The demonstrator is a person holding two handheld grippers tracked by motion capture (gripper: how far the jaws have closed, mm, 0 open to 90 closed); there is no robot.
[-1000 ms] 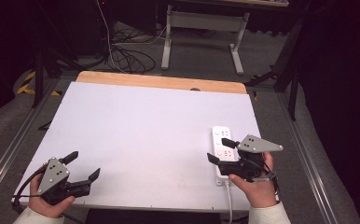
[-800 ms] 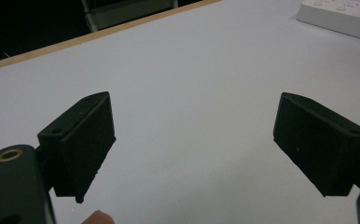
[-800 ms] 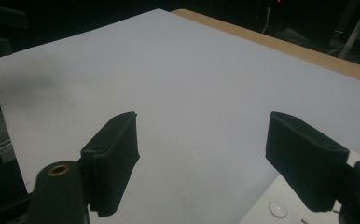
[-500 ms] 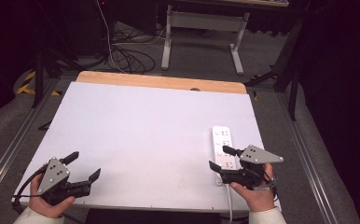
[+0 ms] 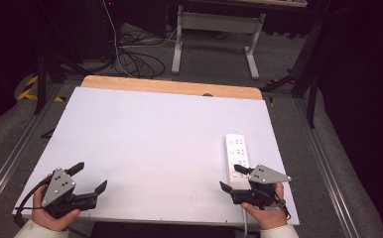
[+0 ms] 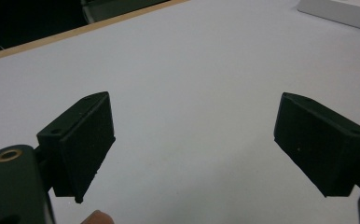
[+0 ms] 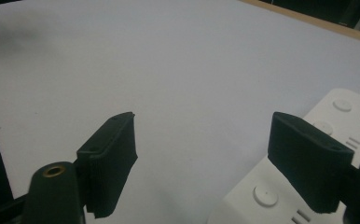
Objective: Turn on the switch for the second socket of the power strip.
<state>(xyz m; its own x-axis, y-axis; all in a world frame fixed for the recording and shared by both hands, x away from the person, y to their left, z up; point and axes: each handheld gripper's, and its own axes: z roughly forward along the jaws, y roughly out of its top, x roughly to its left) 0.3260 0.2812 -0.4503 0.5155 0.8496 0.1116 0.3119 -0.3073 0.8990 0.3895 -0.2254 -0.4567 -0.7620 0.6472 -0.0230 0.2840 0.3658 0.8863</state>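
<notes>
right hand-held gripper (image 5: pixel 235 180) spread over power strip (image 5: pixel 237 155)

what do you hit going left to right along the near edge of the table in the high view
left gripper → bare white table top → right gripper → white power strip

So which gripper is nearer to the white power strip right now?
The right gripper. It sits at the near end of the power strip, one jaw over it. The left gripper is far across the table, at the near left corner.
</notes>
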